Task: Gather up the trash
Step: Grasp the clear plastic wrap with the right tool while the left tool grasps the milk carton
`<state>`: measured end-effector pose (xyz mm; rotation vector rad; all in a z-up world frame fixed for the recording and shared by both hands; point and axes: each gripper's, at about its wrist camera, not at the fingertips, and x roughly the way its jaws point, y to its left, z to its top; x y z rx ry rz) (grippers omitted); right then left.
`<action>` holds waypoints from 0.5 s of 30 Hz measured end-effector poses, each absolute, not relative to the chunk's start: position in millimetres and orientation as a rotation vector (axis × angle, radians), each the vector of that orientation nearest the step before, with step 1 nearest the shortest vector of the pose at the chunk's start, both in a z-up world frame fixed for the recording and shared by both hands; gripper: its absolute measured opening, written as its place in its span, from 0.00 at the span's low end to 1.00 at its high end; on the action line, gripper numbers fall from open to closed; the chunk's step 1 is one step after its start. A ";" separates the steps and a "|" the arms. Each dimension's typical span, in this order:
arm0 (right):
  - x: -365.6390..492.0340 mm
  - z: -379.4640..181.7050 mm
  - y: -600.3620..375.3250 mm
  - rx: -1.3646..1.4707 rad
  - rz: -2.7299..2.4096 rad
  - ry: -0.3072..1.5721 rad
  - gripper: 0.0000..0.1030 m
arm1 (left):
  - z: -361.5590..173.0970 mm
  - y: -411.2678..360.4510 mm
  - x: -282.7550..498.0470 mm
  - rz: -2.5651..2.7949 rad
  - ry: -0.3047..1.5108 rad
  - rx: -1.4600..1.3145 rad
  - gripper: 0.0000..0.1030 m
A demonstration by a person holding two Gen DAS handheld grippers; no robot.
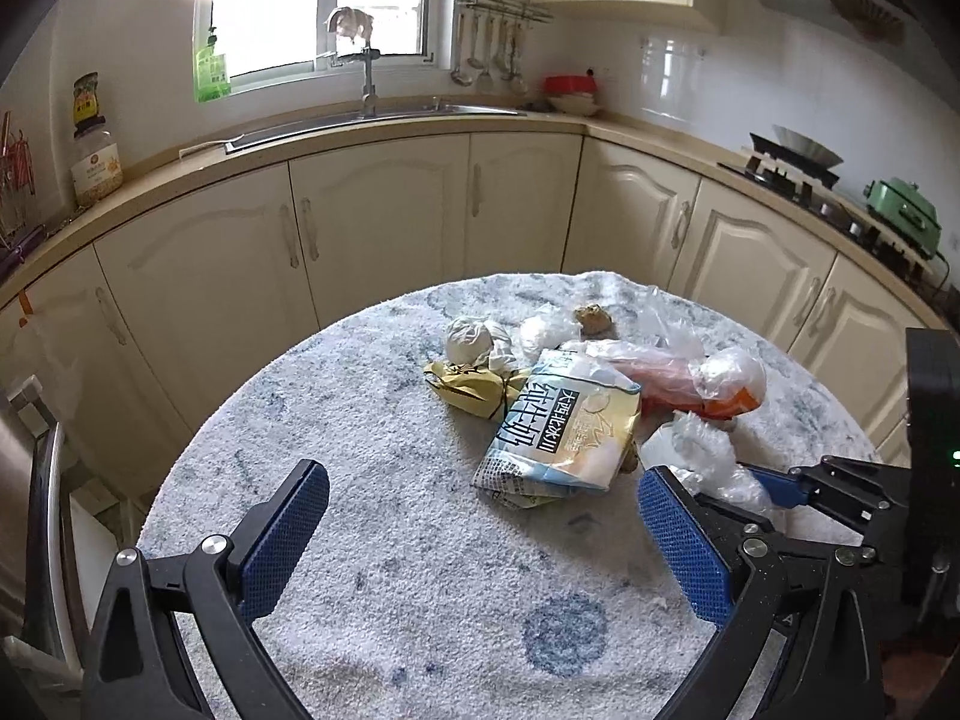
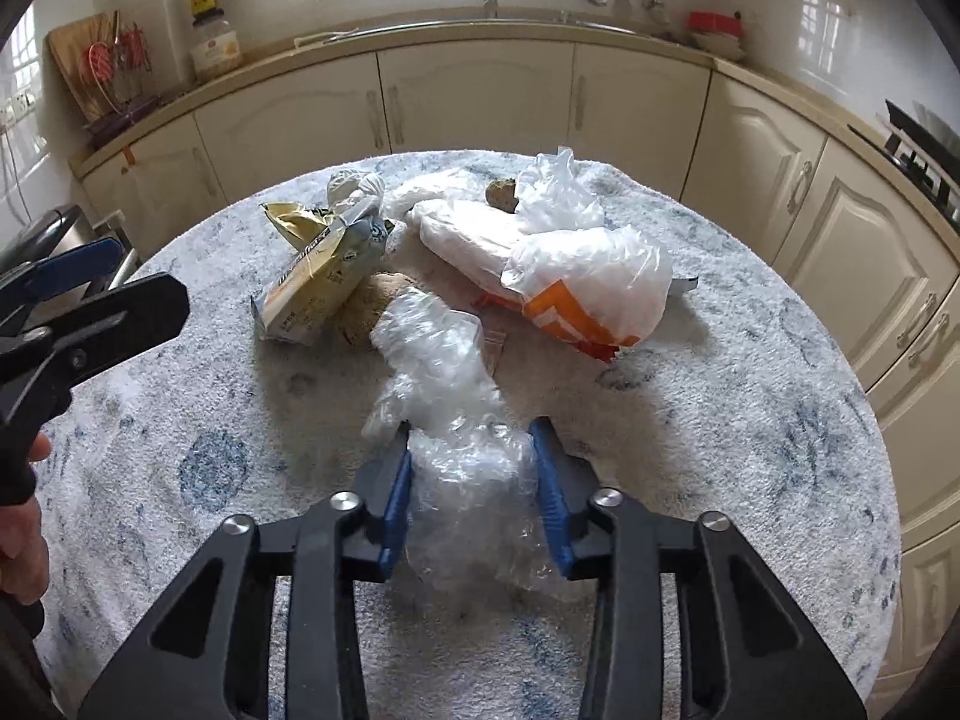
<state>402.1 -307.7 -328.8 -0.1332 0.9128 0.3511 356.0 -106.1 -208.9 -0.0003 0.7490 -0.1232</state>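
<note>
Your right gripper (image 2: pixel 471 474) is clenched on one crumpled clear bubble wrap (image 2: pixel 444 372), its two blue pads pressing the lower end while the rest trails toward 12 o'clock on the round speckled table cover (image 2: pixel 750 420). Your left gripper (image 1: pixel 483 516) is released, jaws spread wide over bare cover, gripping nothing; the pile lies at its 1 o'clock. Counted outward from there: one milk pouch (image 1: pixel 561 432) with blue lettering, one yellow-green wrapper (image 1: pixel 465 390) touching its 10 o'clock edge, one knotted white wad (image 1: pixel 471 339), one small brown lump (image 1: pixel 593 318), and one clear bag over an orange-and-white package (image 2: pixel 576 276) at 2 o'clock. Only the left wrist view reads the pouch's printed face and shows the sink (image 1: pixel 372 117), one tall jar (image 1: pixel 96 162) and the stove (image 1: pixel 792 165). Only the right wrist view shows the grasp itself and a tan patch beneath the pouch, too unclear to name
</note>
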 end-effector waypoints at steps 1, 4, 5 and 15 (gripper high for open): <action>402.4 -328.3 -310.8 -0.124 0.353 0.912 0.30 | -210.3 -107.8 362.5 -0.126 0.756 0.005 0.99; 402.7 -326.2 -321.1 -0.093 0.341 0.901 0.29 | -217.4 -116.2 380.3 -0.137 0.778 0.025 0.99; 402.9 -325.4 -324.3 -0.078 0.340 0.896 0.29 | -220.4 -119.1 387.2 -0.139 0.788 0.033 0.99; 409.5 -322.9 -337.0 0.006 0.356 0.879 0.29 | -240.3 -130.7 441.1 -0.196 0.840 -0.026 0.78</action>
